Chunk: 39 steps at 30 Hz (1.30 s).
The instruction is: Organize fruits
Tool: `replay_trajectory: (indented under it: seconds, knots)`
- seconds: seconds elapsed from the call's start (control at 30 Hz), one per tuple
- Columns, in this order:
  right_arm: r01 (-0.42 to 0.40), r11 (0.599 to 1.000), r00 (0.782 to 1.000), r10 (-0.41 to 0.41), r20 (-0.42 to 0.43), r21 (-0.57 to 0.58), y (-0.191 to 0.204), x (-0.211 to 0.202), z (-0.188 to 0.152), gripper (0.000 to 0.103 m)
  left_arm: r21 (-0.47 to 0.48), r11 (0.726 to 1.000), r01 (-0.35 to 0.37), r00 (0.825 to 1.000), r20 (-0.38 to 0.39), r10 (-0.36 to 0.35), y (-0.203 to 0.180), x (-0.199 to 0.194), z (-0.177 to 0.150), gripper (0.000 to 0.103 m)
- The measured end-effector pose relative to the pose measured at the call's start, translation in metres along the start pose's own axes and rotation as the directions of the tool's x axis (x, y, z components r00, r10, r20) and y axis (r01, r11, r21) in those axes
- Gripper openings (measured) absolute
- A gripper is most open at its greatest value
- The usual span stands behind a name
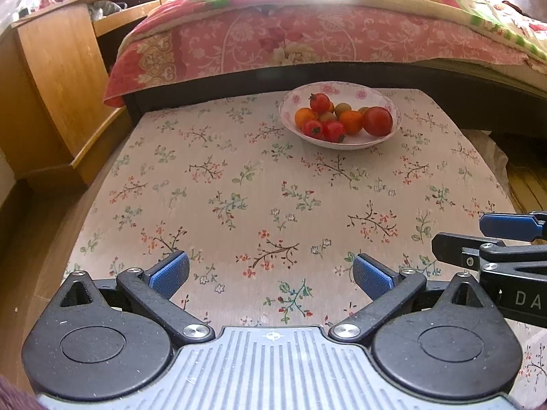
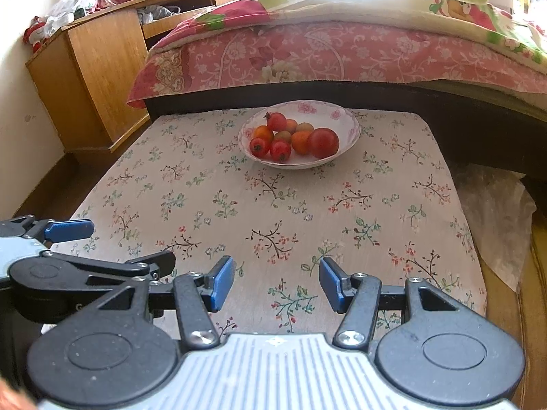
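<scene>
Floral table [image 1: 259,184] beside bed [image 1: 307,41]; wooden nightstand [image 1: 65,78] left.

Both grippers look alike. The left gripper [image 1: 270,275] and right gripper [image 2: 277,283] have black linkage arms, silver screws, round black discs, blue ribbed pads [image 1: 171,271] and a grey ribbed plate [image 2: 277,365] behind the claw.
</scene>
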State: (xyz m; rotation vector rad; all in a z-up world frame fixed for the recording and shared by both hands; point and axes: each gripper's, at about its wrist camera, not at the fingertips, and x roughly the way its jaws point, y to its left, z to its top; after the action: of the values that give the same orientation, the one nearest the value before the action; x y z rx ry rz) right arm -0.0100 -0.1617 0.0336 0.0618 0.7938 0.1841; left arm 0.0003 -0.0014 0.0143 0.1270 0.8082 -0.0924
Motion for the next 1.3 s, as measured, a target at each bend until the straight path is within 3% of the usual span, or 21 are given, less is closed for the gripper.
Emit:
replay_trajectory:
  seconds: [1.3]
  knots:
    - [0.031,0.999,0.998,-0.031,-0.049,-0.009,-0.001,0.013,-0.008,0.057,-0.016,1.0,0.003,1.0,-0.002,-0.003,0.006,0.001,-0.008,0.103]
